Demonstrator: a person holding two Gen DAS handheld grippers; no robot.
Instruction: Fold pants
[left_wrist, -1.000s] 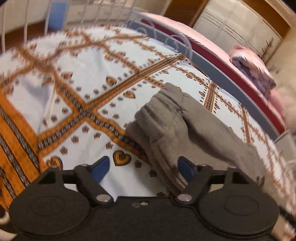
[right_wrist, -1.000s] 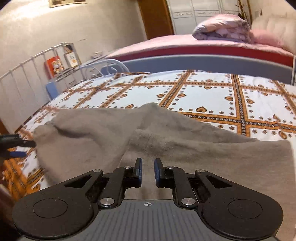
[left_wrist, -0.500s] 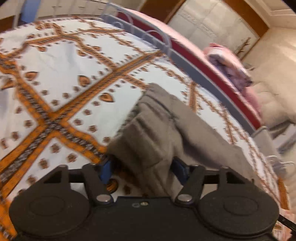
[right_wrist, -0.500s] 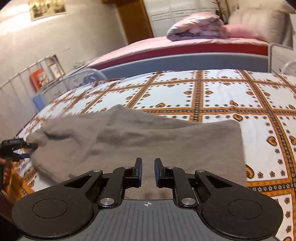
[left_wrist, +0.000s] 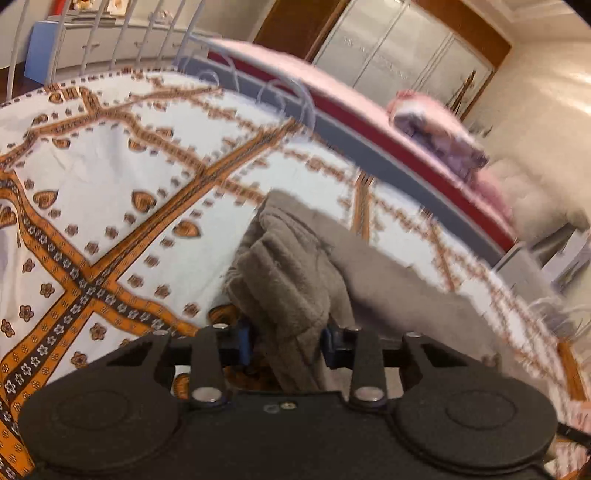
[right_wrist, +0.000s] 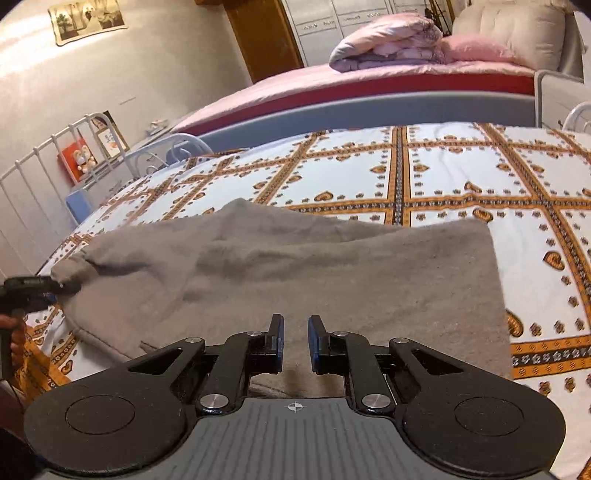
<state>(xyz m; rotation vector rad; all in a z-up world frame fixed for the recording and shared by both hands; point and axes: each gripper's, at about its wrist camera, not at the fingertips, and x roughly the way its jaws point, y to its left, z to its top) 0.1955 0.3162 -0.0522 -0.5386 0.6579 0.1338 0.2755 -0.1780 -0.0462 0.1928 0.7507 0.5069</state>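
1. Left wrist view: your left tongs (left_wrist: 286, 341), wide apart a second ago, are closing around a bunched end of the grey pants (left_wrist: 291, 291) (fleece already between the blue pads). That end looks ready to lift for a fold.
2. Right wrist view: your right tongs (right_wrist: 295, 341) stay narrowly parted, gripping nothing, above the pants (right_wrist: 332, 273) spread on the patterned bed (right_wrist: 461, 173). No readable writing anywhere.

No lettering can be read anywhere; the small red picture (right_wrist: 78, 161) is perhaps too blurred.
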